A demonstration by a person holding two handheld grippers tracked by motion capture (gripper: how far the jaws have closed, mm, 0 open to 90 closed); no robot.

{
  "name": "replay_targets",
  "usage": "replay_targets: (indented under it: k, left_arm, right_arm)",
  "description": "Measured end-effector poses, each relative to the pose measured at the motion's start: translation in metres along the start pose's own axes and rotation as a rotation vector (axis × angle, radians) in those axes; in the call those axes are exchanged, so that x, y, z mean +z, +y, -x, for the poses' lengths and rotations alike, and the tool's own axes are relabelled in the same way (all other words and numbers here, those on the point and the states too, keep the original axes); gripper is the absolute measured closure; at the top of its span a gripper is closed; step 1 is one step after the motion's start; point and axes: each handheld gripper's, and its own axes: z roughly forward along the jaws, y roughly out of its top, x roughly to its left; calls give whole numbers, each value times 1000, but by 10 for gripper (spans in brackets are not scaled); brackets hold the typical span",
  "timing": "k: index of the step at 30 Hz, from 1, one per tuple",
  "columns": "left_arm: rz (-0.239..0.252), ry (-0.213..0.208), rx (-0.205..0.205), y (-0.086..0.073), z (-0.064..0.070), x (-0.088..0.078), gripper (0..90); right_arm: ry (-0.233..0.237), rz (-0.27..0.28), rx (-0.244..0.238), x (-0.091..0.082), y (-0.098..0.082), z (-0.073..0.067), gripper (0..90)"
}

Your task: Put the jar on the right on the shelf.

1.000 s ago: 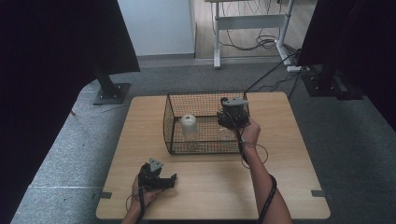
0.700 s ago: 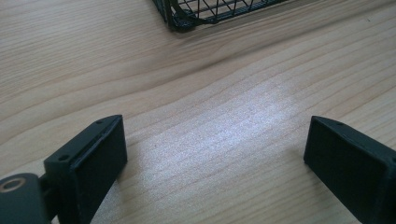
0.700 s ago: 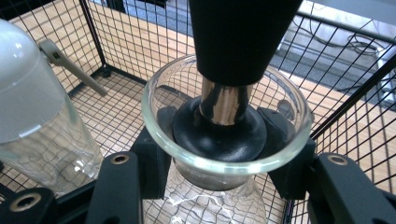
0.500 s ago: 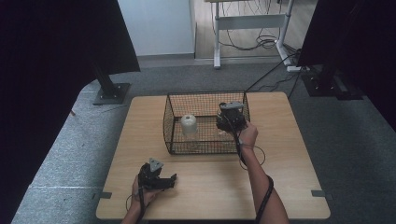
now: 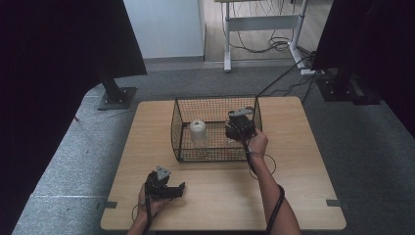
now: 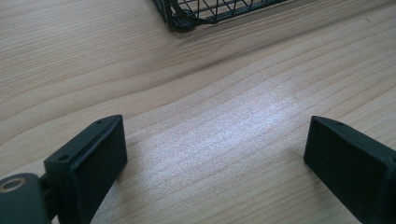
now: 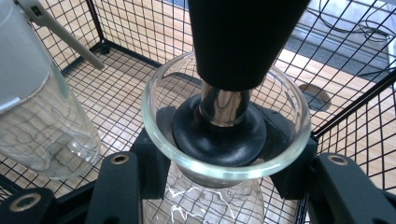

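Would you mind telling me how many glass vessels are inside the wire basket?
2. A glass jar with a pale lid stands at the left of the wire basket; the stoppered glass bottle is clamped in the right gripper.

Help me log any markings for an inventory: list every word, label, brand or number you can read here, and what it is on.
None can be read.
Glass bottle held in the right gripper: no print seen.
Its black stopper: plain.
Capped glass jar beside it: no label.
Wire basket, wooden table, left gripper: no writing.
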Motion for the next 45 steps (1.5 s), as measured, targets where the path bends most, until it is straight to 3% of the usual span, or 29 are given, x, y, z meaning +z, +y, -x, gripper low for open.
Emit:
replay_targets:
  k: [21,25,35,45]
  left_arm:
    - [0,-1,1,0,0,0,56]
    - [0,0,1,0,0,0,56]
    - [-1,-2,2,0,0,0,55]
    - [-1,-2,4,0,0,0,55]
  right_arm:
    - [25,-19,-2,-10,-20,9,451]
    - [24,-16,-23,-10,-20,10,431]
    - [-32,20,-62,-12,-18,1,152]
    - [-41,107,-39,-24,-20,-2,89]
